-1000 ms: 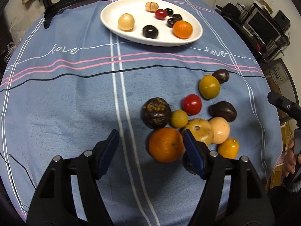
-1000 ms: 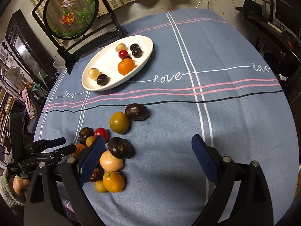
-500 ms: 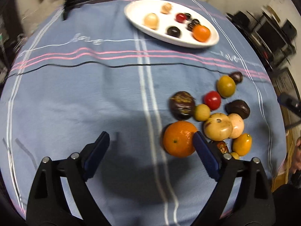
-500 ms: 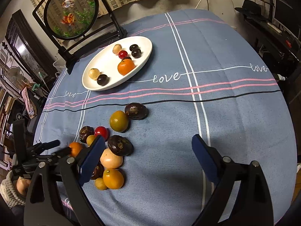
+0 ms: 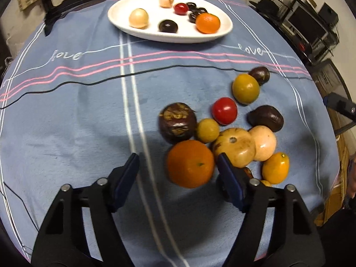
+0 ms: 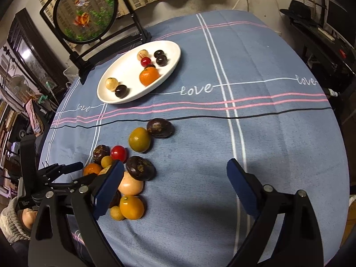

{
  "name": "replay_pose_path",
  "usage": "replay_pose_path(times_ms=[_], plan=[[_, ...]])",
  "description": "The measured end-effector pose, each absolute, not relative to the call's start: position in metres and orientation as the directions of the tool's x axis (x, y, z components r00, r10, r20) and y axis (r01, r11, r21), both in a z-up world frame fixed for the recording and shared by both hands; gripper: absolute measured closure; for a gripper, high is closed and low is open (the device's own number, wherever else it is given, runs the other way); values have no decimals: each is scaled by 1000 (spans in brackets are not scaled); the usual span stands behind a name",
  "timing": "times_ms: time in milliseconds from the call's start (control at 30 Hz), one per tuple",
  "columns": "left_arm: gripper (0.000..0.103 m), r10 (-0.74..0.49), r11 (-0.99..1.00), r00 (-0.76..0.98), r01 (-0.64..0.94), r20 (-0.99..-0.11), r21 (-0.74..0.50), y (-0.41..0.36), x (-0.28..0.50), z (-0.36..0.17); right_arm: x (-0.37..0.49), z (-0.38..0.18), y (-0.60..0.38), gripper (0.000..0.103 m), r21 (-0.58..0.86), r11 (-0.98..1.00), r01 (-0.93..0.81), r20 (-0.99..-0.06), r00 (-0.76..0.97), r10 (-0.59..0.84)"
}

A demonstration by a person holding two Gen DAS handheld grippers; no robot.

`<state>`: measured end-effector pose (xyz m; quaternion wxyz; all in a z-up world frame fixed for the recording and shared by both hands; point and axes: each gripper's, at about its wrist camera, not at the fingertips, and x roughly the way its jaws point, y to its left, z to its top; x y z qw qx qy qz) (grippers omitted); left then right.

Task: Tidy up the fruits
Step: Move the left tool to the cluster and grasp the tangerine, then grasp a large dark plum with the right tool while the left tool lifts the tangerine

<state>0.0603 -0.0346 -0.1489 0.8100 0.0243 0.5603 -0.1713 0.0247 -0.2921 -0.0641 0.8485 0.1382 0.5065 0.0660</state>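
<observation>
Through the left wrist camera I see my left tongs (image 5: 178,166) closing, the round orange mandarin (image 5: 190,163) between the blue pads; the right pad sits at its edge, the left pad is apart from it, so nothing is pinched. The mandarin lies on the blue striped tabletop (image 5: 66,122) at the near-left of the loose fruit pile (image 5: 231,129). Far off, the white oval plate (image 5: 124,25) carries sorted fruit.

The right wrist camera adds what the left cannot: a round framed goldfish screen (image 6: 85,14) behind the plate, and my right tongs (image 6: 175,173) spread wide above bare cloth, right of the pile. There the mandarin is mostly hidden by the left tongs.
</observation>
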Motion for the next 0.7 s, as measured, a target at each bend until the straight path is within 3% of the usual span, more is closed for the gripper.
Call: replay_pose_path(times_ms=[100, 167, 400, 700], plan=[[42, -284, 938, 296, 285, -912, -199, -31, 66, -154, 23, -65, -298, 9, 303, 952, 43, -843, 479, 247], [58, -335, 923, 266, 286, -904, -258, -30, 66, -157, 22, -65, -299, 9, 305, 951, 47, -842, 479, 247], [59, -371, 911, 259, 288, -892, -296, -24, 59, -157, 27, -70, -290, 9, 312, 950, 13, -848, 454, 273], [59, -281, 956, 311, 178, -908, -235, 13, 47, -154, 49, -99, -246, 9, 274, 953, -132, -882, 361, 303]])
